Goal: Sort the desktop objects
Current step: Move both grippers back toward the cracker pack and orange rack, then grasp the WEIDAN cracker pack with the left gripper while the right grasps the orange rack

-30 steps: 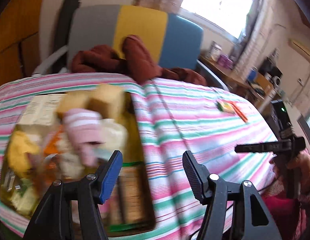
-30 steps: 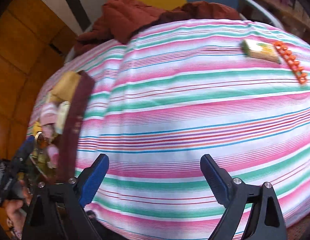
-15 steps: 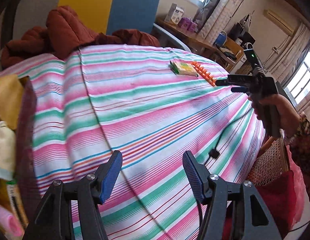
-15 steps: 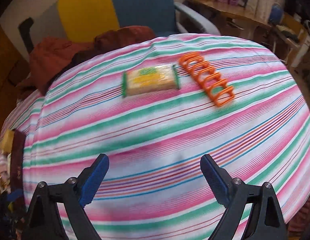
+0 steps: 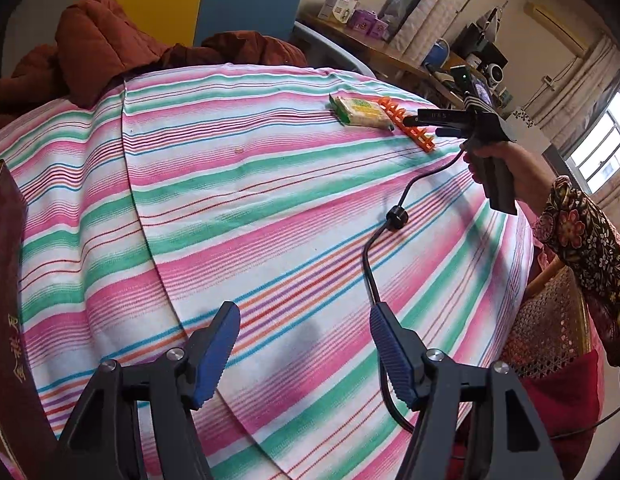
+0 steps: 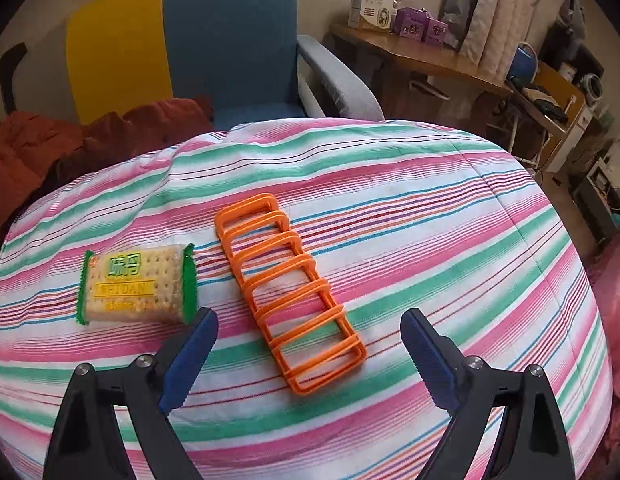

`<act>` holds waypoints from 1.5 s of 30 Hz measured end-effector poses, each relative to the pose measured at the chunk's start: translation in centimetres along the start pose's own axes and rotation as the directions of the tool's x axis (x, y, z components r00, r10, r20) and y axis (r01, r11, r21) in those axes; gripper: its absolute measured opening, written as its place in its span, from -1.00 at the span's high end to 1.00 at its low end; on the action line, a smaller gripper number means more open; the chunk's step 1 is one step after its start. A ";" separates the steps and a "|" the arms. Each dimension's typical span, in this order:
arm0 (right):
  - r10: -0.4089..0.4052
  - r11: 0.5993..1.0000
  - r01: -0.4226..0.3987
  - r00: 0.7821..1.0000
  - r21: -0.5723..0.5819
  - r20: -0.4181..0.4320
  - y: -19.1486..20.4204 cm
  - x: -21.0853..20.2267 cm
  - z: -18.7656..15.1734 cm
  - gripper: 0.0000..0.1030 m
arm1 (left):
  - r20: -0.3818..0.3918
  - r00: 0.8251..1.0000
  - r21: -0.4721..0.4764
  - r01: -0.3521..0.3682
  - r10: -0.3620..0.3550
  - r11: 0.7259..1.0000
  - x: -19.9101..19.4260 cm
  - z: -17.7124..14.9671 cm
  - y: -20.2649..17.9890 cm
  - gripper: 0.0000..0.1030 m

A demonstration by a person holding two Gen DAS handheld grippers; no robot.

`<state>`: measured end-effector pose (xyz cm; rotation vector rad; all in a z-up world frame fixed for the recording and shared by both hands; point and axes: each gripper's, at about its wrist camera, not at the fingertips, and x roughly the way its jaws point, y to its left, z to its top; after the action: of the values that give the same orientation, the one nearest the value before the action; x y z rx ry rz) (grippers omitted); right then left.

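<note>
An orange plastic rack (image 6: 290, 288) lies flat on the striped tablecloth (image 6: 430, 240), with a green-edged cracker packet (image 6: 135, 284) to its left. My right gripper (image 6: 309, 354) hovers open just above the rack's near end, nothing between its fingers. In the left wrist view the same packet (image 5: 360, 110) and rack (image 5: 406, 126) sit at the far right of the table, and the right gripper (image 5: 424, 126) in a hand (image 5: 506, 160) reaches over them. My left gripper (image 5: 304, 350) hangs over bare cloth, its jaws opening, nothing between them.
A dark red box (image 5: 7, 280) stands at the table's left edge. A black cable (image 5: 380, 240) trails across the cloth. A rust-coloured jacket (image 5: 109, 52) lies on a chair behind the table. A wooden desk (image 6: 422, 56) with boxes stands at the back right.
Both grippers swung right, away from the full box. The right one closed in on the packet and orange rack. The left gripper's jaws have widened over bare cloth.
</note>
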<state>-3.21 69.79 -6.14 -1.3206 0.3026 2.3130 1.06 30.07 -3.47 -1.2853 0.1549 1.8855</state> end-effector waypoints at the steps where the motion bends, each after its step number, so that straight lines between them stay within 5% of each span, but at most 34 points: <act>1: 0.014 1.000 -0.014 1.000 0.002 -0.022 0.0 0.8 0.2 -0.74 | 0.002 1.000 -0.006 -0.001 0.001 1.000 0.1 0.3 0.2 -0.33; 4: 0.028 1.000 -0.027 0.997 0.005 -0.072 0.0 2.5 0.0 -0.57 | 0.006 1.000 -0.023 -0.004 0.004 1.000 0.8 1.1 0.5 -0.33; 8: 0.042 0.999 -0.043 0.996 -0.013 -0.078 0.3 1.8 0.1 -0.07 | 0.025 1.000 -0.023 -0.009 0.010 1.000 1.9 3.0 0.0 -0.33; 17: 0.044 0.998 -0.033 0.967 0.046 -0.253 0.0 -1.2 -4.3 0.00 | 0.046 0.998 0.149 -0.044 0.038 0.988 7.4 10.6 -4.5 -0.33; 22: 0.068 0.998 -0.063 0.969 0.029 -0.237 -0.5 -2.6 -6.4 0.00 | -0.009 1.000 0.256 -0.011 0.013 0.967 12.0 16.6 -7.6 -0.33; 25: 0.068 0.998 -0.067 0.967 0.012 -0.246 -0.7 -2.4 -6.3 0.00 | -0.009 0.999 0.384 -0.040 0.048 0.923 14.2 19.3 -10.1 -0.33; 29: 0.073 0.997 -0.072 0.966 0.012 -0.248 -0.9 -2.6 -6.4 0.00 | -0.004 0.994 0.556 -0.091 0.112 0.826 17.2 21.3 -13.0 -0.33; 36: 0.076 0.997 -0.076 0.965 0.012 -0.251 -1.2 -2.8 -6.5 -0.01 | -0.033 0.976 0.712 -0.129 0.216 0.690 22.3 22.2 -15.7 -0.33; 38: 0.074 0.997 -0.074 0.965 0.010 -0.251 -1.2 -3.0 -6.6 -0.01 | -0.042 0.981 0.686 -0.109 0.188 0.719 22.7 22.4 -15.4 -0.33; 42: 0.071 0.997 -0.071 0.965 0.007 -0.252 -1.3 -3.2 -6.8 -0.02 | -0.070 0.993 0.494 -0.045 0.092 0.868 22.3 22.7 -12.9 -0.26; 45: 0.070 0.997 -0.071 0.966 0.008 -0.251 -1.4 -3.5 -7.0 -0.02 | 0.011 0.994 0.508 -0.097 0.106 0.856 21.4 20.9 -12.8 -0.04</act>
<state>4.25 67.24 -6.69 -1.6307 0.4360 2.2019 -8.02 61.12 -6.93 -0.9380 0.6965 1.7554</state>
